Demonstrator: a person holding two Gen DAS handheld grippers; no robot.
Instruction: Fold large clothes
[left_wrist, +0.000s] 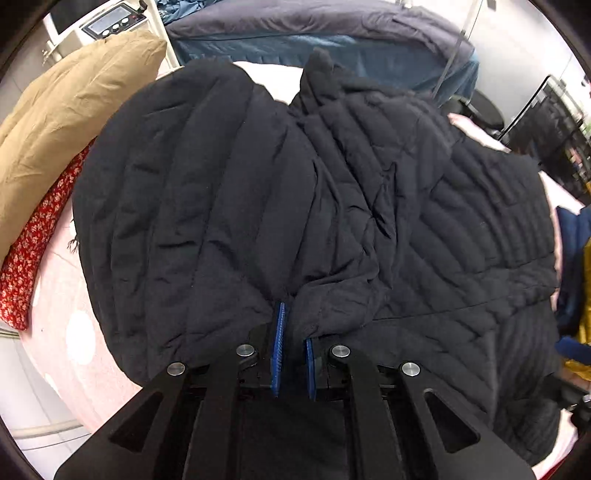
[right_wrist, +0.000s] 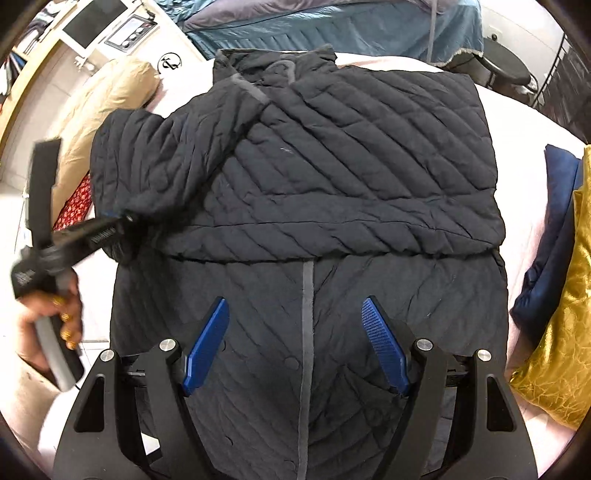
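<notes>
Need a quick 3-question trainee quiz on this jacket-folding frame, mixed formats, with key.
1. True or false: the right gripper is clamped on the black quilted jacket.
2. What does the left gripper hold?
A. the tan pillow
B. a sleeve cuff of the jacket
C. the gold cushion
3. Fill in: beside the jacket, under the tan pillow, lies a ___ floral cloth.

Key:
1. False; its jaws stand open above the jacket.
2. B
3. red
</notes>
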